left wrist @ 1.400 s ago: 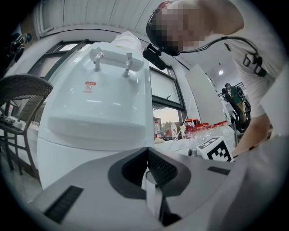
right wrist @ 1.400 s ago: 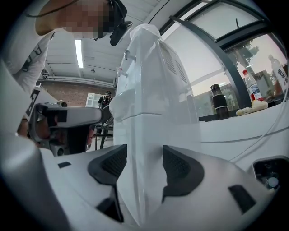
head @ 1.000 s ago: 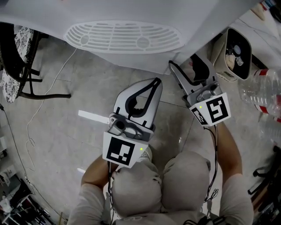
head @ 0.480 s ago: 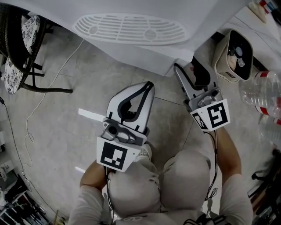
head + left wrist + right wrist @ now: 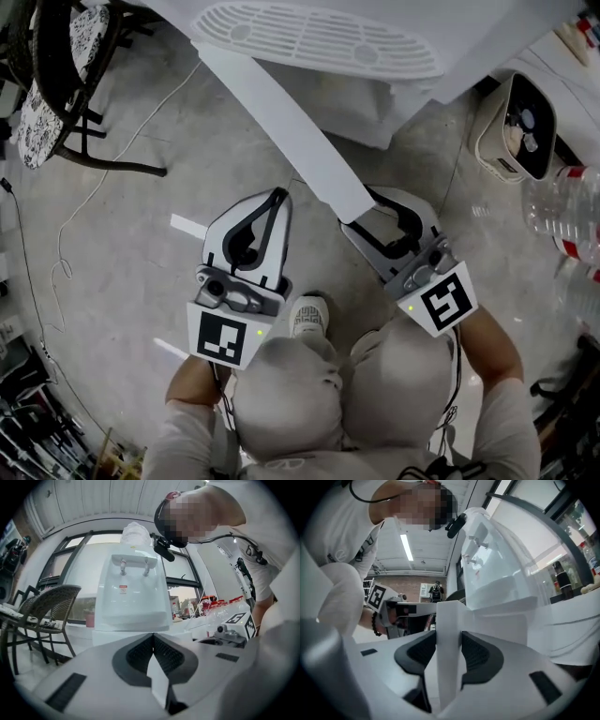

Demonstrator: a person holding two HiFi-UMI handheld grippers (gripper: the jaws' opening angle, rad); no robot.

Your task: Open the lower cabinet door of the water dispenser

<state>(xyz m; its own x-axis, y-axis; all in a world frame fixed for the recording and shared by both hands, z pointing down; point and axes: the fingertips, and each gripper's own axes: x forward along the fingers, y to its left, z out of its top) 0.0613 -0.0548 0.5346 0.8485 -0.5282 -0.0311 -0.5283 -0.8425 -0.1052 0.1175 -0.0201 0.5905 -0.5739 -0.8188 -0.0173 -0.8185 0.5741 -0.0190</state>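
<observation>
The white water dispenser [image 5: 319,42] stands at the top of the head view, drip grille facing me. Its lower cabinet door [image 5: 281,122] stands swung out as a long white panel that reaches down toward my knees. My right gripper [image 5: 367,214] is at the door's free end, its jaws closing, and in the right gripper view the door edge [image 5: 447,620] stands upright between the dark pads [image 5: 477,654], which press on it. My left gripper [image 5: 278,194] hangs beside the door to its left, shut and empty, pointing at the dispenser [image 5: 133,597].
A dark chair [image 5: 56,84] stands at the far left with a thin cable [image 5: 84,216] trailing over the floor. A beige bin [image 5: 520,127] and clear water bottles [image 5: 562,202] sit at the right. A white strip [image 5: 187,226] lies on the floor near my left gripper.
The cabinet door has swung out from the dispenser's front. Both grippers have drawn back toward my body, the right one bringing the door's edge with it.
</observation>
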